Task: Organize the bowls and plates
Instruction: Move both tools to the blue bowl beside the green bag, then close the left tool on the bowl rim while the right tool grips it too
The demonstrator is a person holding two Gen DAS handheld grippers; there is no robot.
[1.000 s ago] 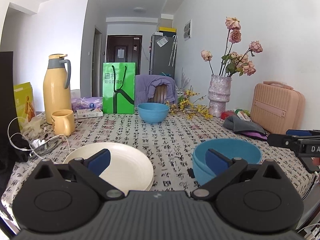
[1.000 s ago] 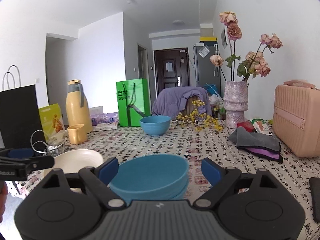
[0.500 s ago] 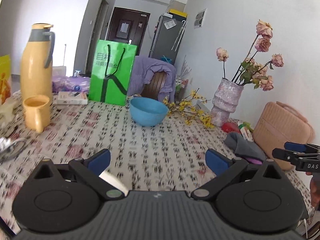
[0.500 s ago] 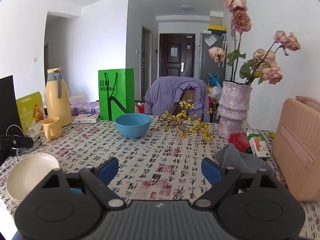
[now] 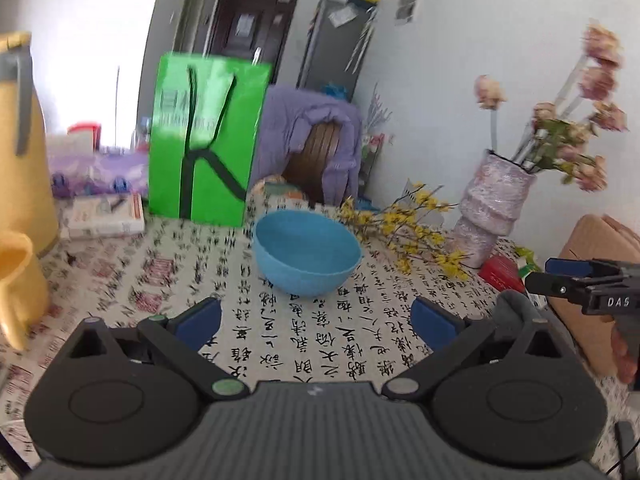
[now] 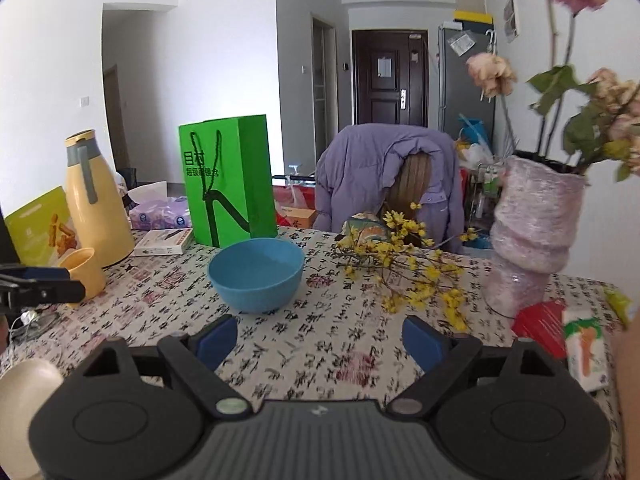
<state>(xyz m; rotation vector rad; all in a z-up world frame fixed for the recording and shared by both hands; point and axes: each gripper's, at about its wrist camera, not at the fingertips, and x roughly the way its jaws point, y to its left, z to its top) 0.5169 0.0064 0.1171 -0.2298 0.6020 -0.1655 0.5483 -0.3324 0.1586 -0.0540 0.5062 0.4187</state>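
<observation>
A blue bowl (image 5: 307,256) stands upright on the patterned tablecloth, just beyond my left gripper (image 5: 316,324), which is open with nothing between its blue pads. In the right wrist view the same blue bowl (image 6: 256,274) sits ahead and to the left of my right gripper (image 6: 320,340), also open and empty. A cream plate (image 6: 22,408) shows at that view's lower left edge. The right gripper's fingers (image 5: 576,280) reach in at the right edge of the left wrist view, and the left gripper's fingers (image 6: 40,286) at the left edge of the right wrist view.
A green paper bag (image 6: 228,180), a yellow thermos (image 6: 94,200) and a yellow cup (image 6: 84,272) stand at the back left. A pink vase with dried roses (image 6: 532,240) and yellow flower sprigs (image 6: 404,272) lie right of the bowl. A pink case (image 5: 592,280) sits far right.
Both grippers have moved forward over the table toward the far blue bowl. The cream plate and the stack of blue bowls near the front edge have dropped out of view beneath them.
</observation>
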